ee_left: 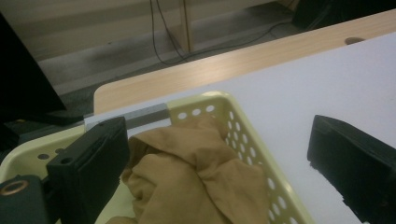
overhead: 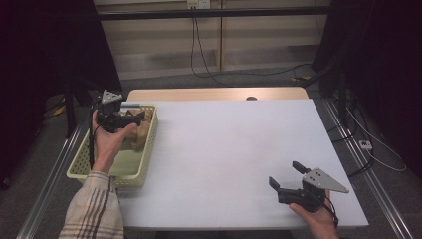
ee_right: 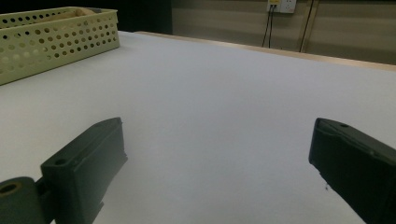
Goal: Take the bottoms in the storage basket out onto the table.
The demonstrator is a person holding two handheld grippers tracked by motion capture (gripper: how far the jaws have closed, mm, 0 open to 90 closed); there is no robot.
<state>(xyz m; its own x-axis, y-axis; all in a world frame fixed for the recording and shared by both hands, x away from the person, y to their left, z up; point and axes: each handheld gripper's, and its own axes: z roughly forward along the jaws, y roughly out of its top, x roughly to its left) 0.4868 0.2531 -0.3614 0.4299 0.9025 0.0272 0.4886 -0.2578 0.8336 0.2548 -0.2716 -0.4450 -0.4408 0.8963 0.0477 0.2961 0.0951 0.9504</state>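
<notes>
Item: tan cloth (ee_left: 187, 177), crumpled, lying in the far end of a pale green perforated basket (overhead: 144, 164) at the left edge of the high view, on the white bench (overhead: 224, 149). Left gripper (overhead: 130, 118): held over the basket's far end, fingers (ee_left: 88, 158) spread wide and empty; in the left gripper view the cloth sits directly between and just below them, one finger over the basket interior at lower left of the frame, the other out past the basket's perforated wall, over the bench at lower right. The cloth shows no clear long axis, being a bunched heap with folds running toward the basket's far corner. Right gripper (overhead: 288, 179): lower right of the high view, well apart from the basket, fingers (ee_right: 84, 172) open wide, nothing held, pointed across bare bench with the basket at upper left of its frame. Judgement: the left gripper is much the nearer and is placed to descend and close on the cloth.
</notes>
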